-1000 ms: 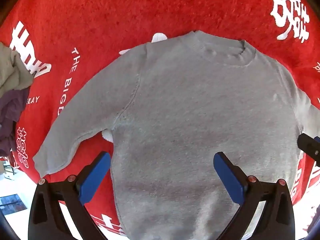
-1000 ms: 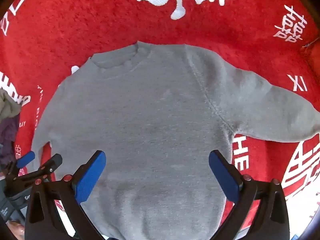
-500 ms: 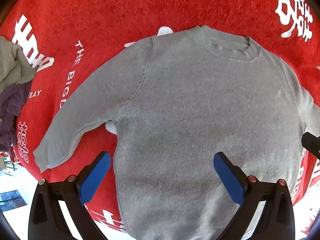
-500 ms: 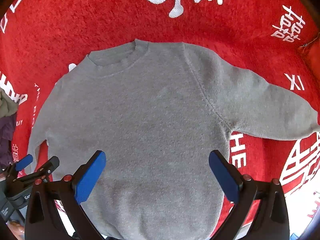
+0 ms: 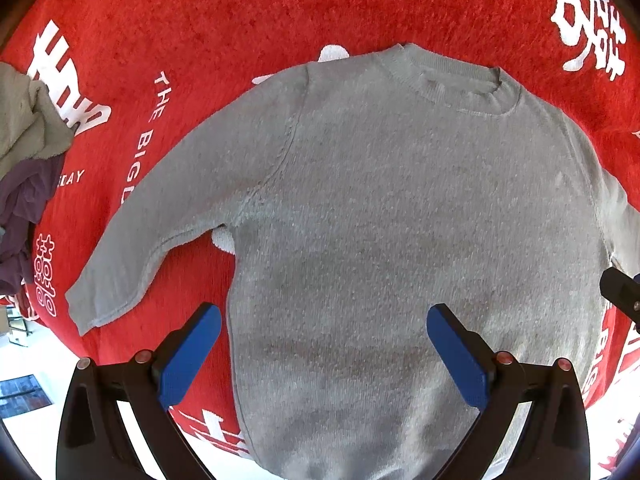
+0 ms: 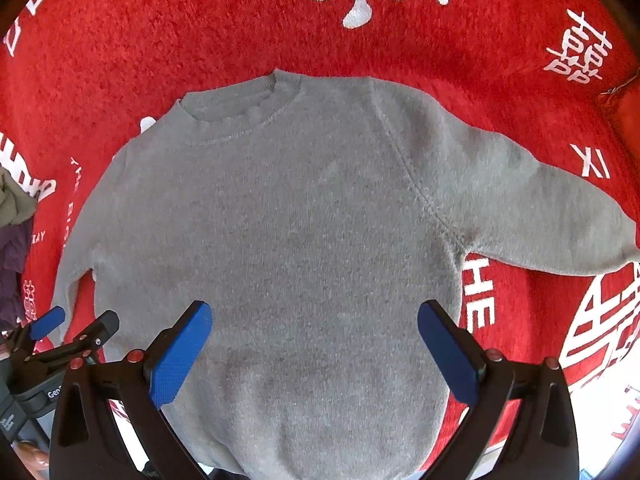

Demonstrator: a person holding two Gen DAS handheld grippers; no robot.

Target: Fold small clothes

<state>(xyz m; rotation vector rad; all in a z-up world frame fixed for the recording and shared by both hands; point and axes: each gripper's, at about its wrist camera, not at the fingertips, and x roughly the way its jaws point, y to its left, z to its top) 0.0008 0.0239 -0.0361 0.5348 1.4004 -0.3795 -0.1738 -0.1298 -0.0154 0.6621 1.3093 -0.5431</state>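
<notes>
Since a second ago, both views have shifted slightly over the grey sweater (image 5: 400, 208), which lies flat, sleeves spread, on the red blanket (image 5: 240, 20). Both the left gripper (image 5: 324, 352) and right gripper (image 6: 314, 346) hover above its lower body, fingers wide apart, holding nothing. Crumpled clothes (image 5: 28, 152) sit at nine o'clock.

looks like a home, though not certain which room: a fuzzy red blanket (image 5: 240, 20) printed with white double-happiness characters and english lettering, spread as a folding surface under a small grey sweater (image 5: 400, 220). more laundry, a heap of crumpled clothes (image 5: 24, 152), piled at the left edge. pale floor and a bright window-like patch glimpsed beyond the near edge.
</notes>
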